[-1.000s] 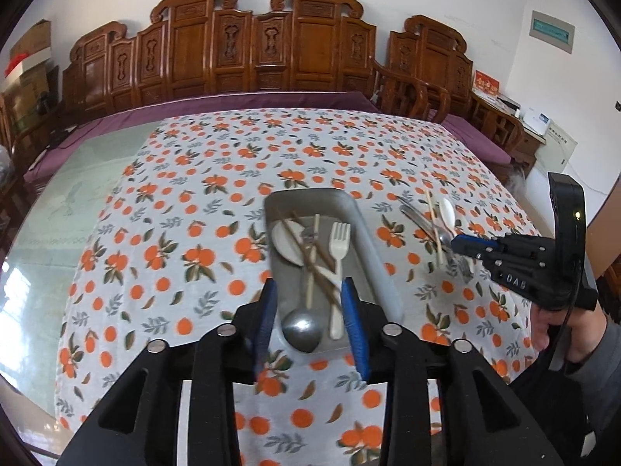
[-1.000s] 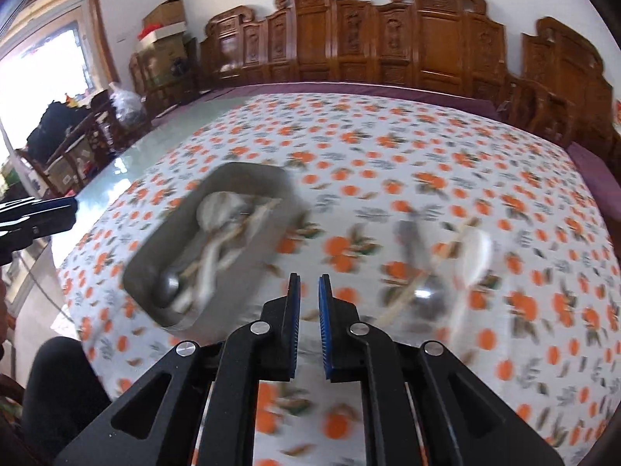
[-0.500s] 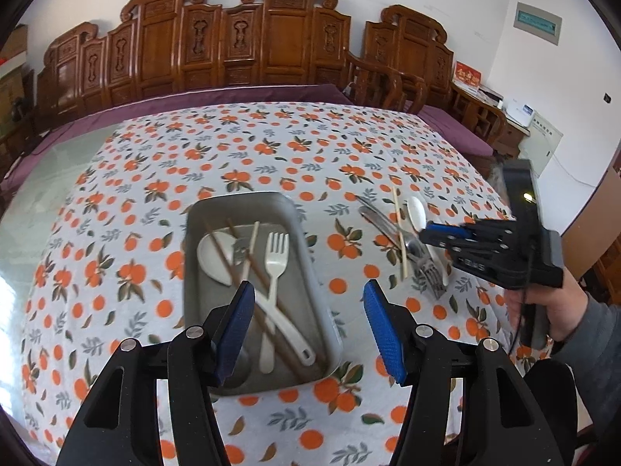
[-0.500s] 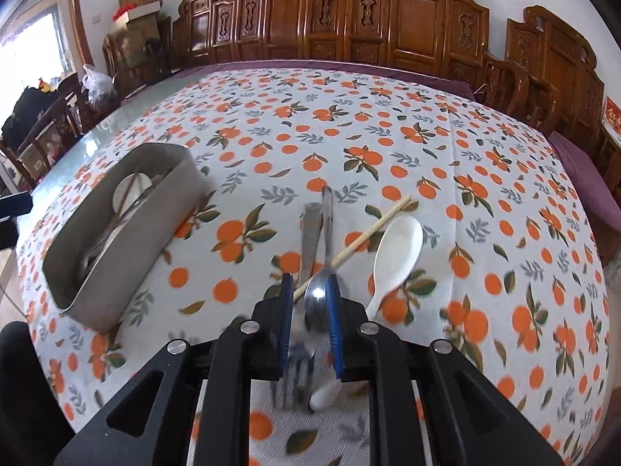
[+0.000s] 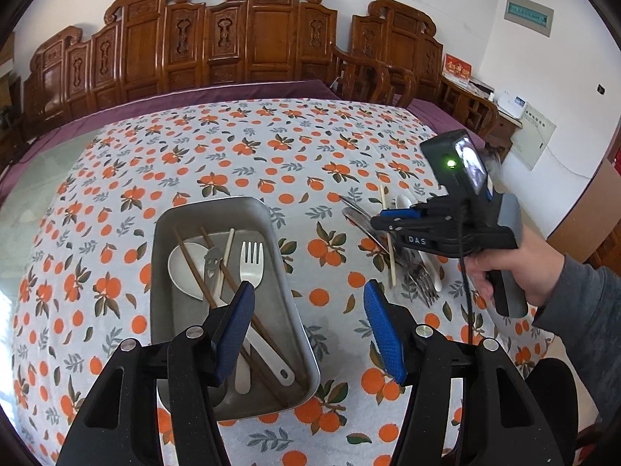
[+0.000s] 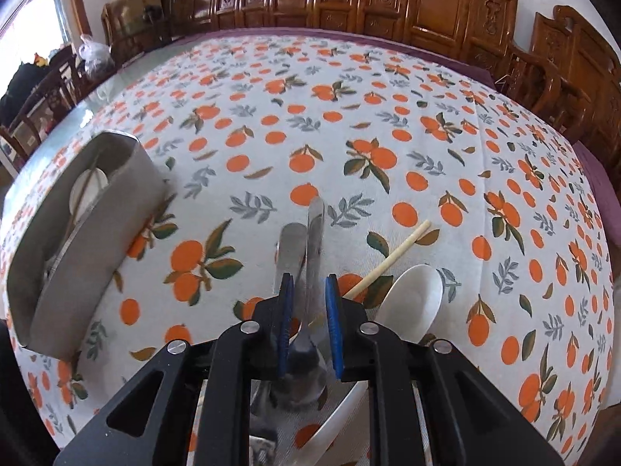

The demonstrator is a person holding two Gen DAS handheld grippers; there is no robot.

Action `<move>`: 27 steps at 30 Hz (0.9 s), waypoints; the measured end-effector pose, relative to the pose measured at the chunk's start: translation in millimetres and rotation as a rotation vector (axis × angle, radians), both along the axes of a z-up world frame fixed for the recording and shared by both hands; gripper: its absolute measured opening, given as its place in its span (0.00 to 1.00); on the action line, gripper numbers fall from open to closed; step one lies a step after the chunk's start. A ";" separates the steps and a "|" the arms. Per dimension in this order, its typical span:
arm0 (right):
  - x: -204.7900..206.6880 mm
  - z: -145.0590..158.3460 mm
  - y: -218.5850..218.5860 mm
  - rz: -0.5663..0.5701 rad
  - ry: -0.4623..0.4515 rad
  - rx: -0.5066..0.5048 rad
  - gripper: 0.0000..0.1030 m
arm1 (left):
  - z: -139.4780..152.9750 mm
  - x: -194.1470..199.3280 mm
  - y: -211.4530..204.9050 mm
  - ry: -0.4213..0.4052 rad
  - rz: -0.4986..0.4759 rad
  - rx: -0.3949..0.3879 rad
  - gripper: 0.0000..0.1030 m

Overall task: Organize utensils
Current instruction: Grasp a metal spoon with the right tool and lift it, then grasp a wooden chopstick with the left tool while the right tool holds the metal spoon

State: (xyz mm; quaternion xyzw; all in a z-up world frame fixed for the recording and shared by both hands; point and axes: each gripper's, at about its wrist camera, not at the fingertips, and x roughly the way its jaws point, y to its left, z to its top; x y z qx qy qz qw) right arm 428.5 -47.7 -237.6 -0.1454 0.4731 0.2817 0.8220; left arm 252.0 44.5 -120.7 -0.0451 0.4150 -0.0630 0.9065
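Observation:
A metal tray (image 5: pixel 279 272) holds a white fork (image 5: pixel 252 264), a white spoon (image 5: pixel 182 268), dark chopsticks and other utensils. It also shows at the left of the right wrist view (image 6: pixel 97 217). My left gripper (image 5: pixel 308 330) is open and empty above the tray's near right edge. To the right lie a metal spoon (image 6: pixel 314 233), a metal fork (image 6: pixel 289 248), a pale chopstick (image 6: pixel 392 258) and a white spoon (image 6: pixel 411 306). My right gripper (image 6: pixel 308 310) is partly open, low over the metal spoon, with its fingers either side of the handle.
An orange-patterned tablecloth (image 5: pixel 271 147) covers the table. Carved wooden chairs (image 5: pixel 252 46) line the far side. The right gripper and the hand holding it (image 5: pixel 465 233) show at the right of the left wrist view. Another white utensil lies under the right gripper.
My left gripper has opened wide and shifted right over the tray's edge. My right gripper has swung from the tray to the loose utensils, lowered over the metal spoon and opened a little.

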 end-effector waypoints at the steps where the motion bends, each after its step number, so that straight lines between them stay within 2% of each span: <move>1: 1.1 -1.7 1.2 -0.001 0.001 -0.009 0.17 | -0.2 -0.2 -0.4 0.001 -0.001 0.000 0.54; 3: 4.2 -2.6 3.1 0.000 0.006 -0.012 0.16 | -0.1 -1.1 -1.3 0.000 -0.001 0.000 0.54; 8: 4.9 -6.3 3.1 -0.018 0.032 -0.040 0.04 | 0.8 -2.8 -4.8 0.001 -0.007 0.000 0.54; 11: 1.6 -2.8 0.8 -0.024 0.034 -0.030 0.04 | 2.4 -3.8 -8.4 0.001 -0.010 0.003 0.54; 17: -17.5 23.5 -12.0 -0.024 -0.008 0.051 0.04 | 5.0 -1.6 -17.9 -0.007 -0.020 0.008 0.54; 24: -48.9 51.8 -44.9 -0.030 -0.045 0.117 0.04 | 4.4 9.0 -42.3 -0.021 -0.058 0.016 0.54; 27: -55.7 52.0 -60.5 -0.048 -0.046 0.139 0.04 | -0.1 16.1 -53.2 -0.017 -0.081 0.004 0.46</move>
